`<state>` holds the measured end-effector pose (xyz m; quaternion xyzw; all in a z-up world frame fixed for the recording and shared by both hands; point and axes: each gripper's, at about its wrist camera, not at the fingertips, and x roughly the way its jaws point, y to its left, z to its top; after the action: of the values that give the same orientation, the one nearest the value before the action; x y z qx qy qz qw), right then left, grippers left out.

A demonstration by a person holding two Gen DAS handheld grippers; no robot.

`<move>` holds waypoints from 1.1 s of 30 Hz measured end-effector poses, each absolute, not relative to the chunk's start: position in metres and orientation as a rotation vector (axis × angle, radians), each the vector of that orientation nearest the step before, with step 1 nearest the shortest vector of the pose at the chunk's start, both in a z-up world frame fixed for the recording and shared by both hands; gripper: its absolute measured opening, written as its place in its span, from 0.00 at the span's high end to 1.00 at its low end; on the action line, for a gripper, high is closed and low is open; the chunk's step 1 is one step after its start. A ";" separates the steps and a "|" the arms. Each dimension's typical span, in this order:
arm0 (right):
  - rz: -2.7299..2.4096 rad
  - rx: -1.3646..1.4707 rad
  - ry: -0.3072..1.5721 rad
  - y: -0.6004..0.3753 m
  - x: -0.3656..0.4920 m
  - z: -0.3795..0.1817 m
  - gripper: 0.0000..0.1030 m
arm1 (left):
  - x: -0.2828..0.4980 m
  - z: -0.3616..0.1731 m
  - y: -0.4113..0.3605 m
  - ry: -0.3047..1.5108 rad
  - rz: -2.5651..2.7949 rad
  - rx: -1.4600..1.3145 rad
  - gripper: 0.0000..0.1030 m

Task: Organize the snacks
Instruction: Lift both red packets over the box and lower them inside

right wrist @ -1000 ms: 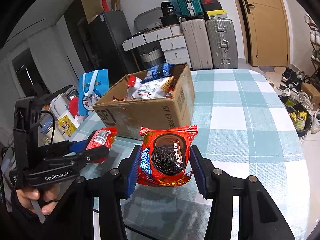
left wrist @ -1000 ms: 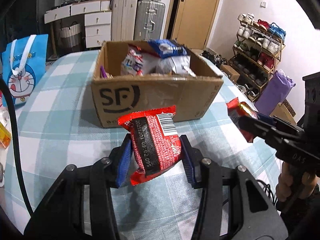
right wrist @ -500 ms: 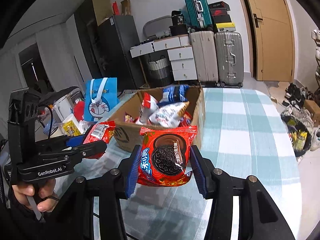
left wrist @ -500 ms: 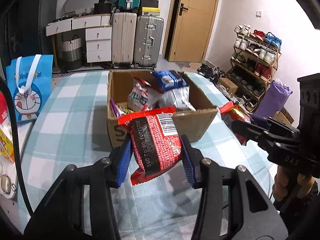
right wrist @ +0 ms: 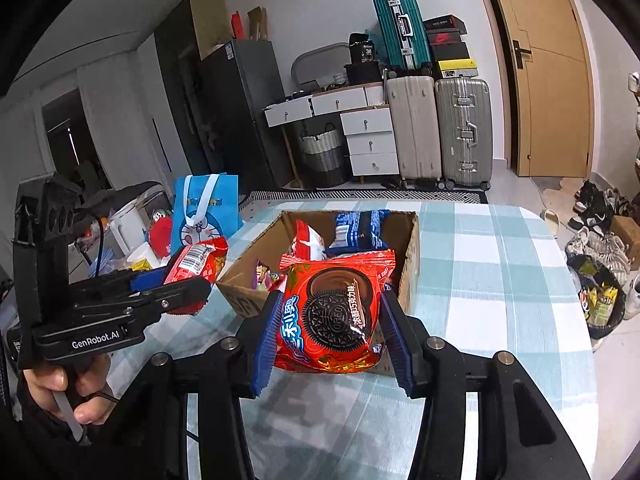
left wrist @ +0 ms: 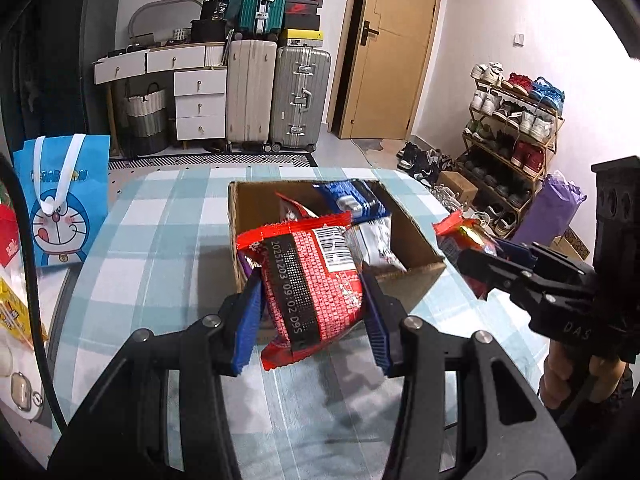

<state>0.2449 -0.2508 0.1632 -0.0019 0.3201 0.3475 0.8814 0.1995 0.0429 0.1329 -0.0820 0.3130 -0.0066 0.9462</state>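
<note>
Suitcases (left wrist: pixel 276 96), a white drawer unit (right wrist: pixel 368 136) and a wooden door (left wrist: pixel 394 48) line the far wall, and a table under a blue-and-white checked cloth (left wrist: pixel 160 240) fills the foreground.

On that cloth stands an open cardboard box (left wrist: pixel 416 276). The left gripper (left wrist: pixel 312 312) is held level just before the box's near wall, its blue-padded jaws closed on a red snack packet (left wrist: pixel 310 280) that stands upright, barcode and printed date facing the camera. The right gripper (right wrist: pixel 332 334) hovers just short of the box's near corner, its jaws clamped on a red Oreo packet (right wrist: pixel 334 312), also upright with the biscuit picture towards the lens. Each tool shows in the other's view, with the holder's fingers wrapped round the handle: the left hand (right wrist: pixel 60 392) and the right hand (left wrist: pixel 576 380).

Inside the box lie a blue packet (right wrist: pixel 360 228) against the far wall, a red-and-white packet (right wrist: pixel 308 240) beside it, and a silvery-white one (left wrist: pixel 376 240); smaller bright wrappers sit lower down, too hidden to identify with any confidence.

To the left of the box, a blue Doraemon gift bag (left wrist: pixel 66 204) stands upright.
</note>
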 end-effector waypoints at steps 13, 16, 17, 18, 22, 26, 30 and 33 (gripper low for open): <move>0.715 0.022 0.658 -0.232 0.278 0.163 0.53 | 0.258 0.126 0.052 0.663 0.011 -0.156 0.58; 0.720 0.016 0.665 -0.226 0.287 0.160 0.53 | 0.274 0.121 0.055 0.676 0.015 -0.150 0.58; 0.720 0.013 0.673 -0.223 0.291 0.158 0.53 | 0.279 0.119 0.055 0.680 0.017 -0.148 0.58; 0.719 0.014 0.677 -0.221 0.294 0.157 0.53 | 0.284 0.116 0.056 0.685 0.018 -0.146 0.58; 0.721 0.008 0.693 -0.211 0.306 0.151 0.53 | 0.305 0.105 0.061 0.705 0.024 -0.148 0.58; 0.725 0.016 0.703 -0.204 0.318 0.146 0.53 | 0.322 0.095 0.064 0.718 0.028 -0.155 0.58; 0.690 0.010 0.718 -0.203 0.326 0.135 0.53 | 0.335 0.084 0.064 0.730 0.019 -0.158 0.58; 0.680 0.021 0.738 -0.203 0.332 0.123 0.53 | 0.344 0.077 0.062 0.739 0.013 -0.156 0.58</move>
<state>0.3323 -0.2028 0.1231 0.0100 0.3538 0.3258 0.8767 0.3436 0.0624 0.0772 -0.0762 0.3608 0.0064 0.9295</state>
